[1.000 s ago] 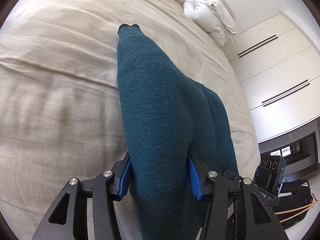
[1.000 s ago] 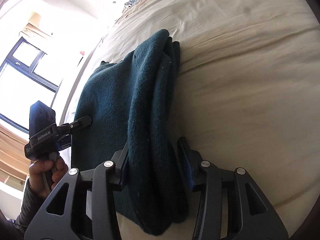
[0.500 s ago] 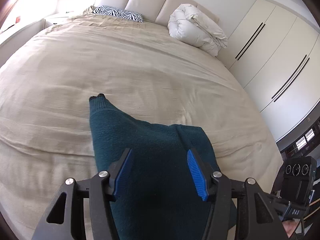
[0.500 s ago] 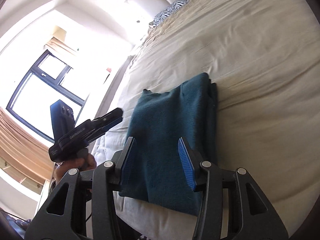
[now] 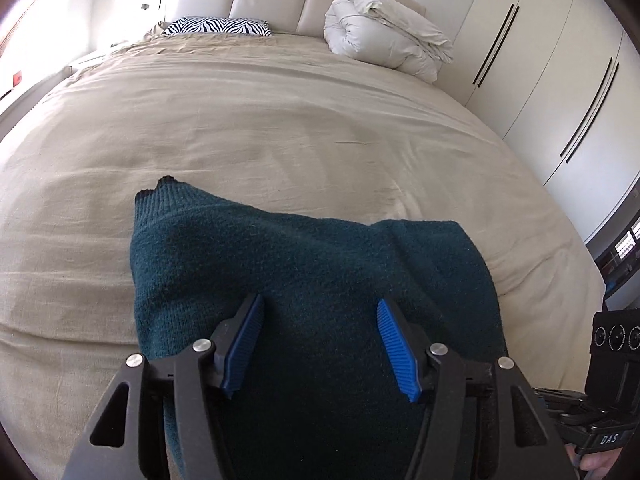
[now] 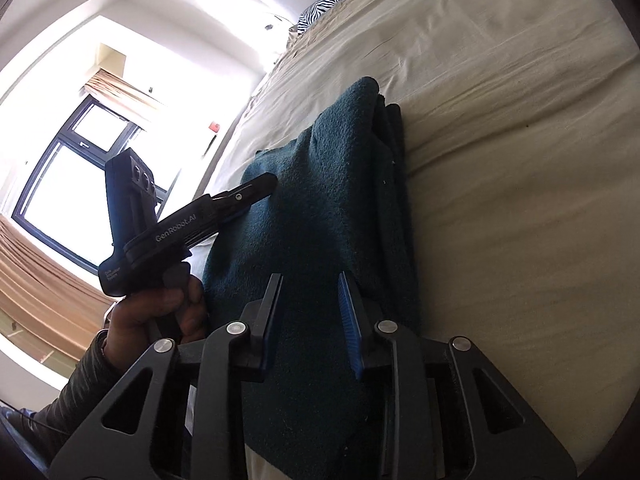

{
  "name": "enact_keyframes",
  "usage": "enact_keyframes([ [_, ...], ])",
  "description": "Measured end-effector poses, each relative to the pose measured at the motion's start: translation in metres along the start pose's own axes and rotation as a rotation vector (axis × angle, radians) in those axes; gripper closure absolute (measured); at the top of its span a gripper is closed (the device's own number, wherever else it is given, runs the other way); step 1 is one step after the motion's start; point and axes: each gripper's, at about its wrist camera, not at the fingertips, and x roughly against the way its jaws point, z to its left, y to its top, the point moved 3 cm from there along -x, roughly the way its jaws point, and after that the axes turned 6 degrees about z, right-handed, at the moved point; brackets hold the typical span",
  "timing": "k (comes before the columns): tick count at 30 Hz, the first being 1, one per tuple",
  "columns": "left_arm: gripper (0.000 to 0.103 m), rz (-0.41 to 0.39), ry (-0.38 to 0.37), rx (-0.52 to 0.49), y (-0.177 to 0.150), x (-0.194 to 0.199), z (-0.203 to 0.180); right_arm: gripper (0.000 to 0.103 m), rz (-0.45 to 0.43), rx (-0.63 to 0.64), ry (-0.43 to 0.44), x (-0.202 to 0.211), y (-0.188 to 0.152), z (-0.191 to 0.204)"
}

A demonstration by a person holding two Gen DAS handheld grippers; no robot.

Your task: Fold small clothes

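A dark teal knitted garment lies folded in layers on the beige bed near its front edge; it also shows in the right wrist view. My left gripper is open and empty, held above the garment's near part. My right gripper is open and empty, above the garment's near end. The left gripper also shows in the right wrist view, held by a hand beside the garment's left edge.
The beige bedspread spreads wide beyond the garment. A zebra pillow and a rolled white duvet lie at the headboard. Wardrobe doors stand to the right. A window is on the left side.
Both grippers let go of the garment, opened and lifted back from it. The garment now lies flat and folded on the bed.
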Motion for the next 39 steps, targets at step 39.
enact_keyframes([
  [39,0.007,-0.227,0.179,-0.003,-0.047,0.109,-0.019,0.059,-0.098,0.181,-0.477,0.070,-0.049,0.023],
])
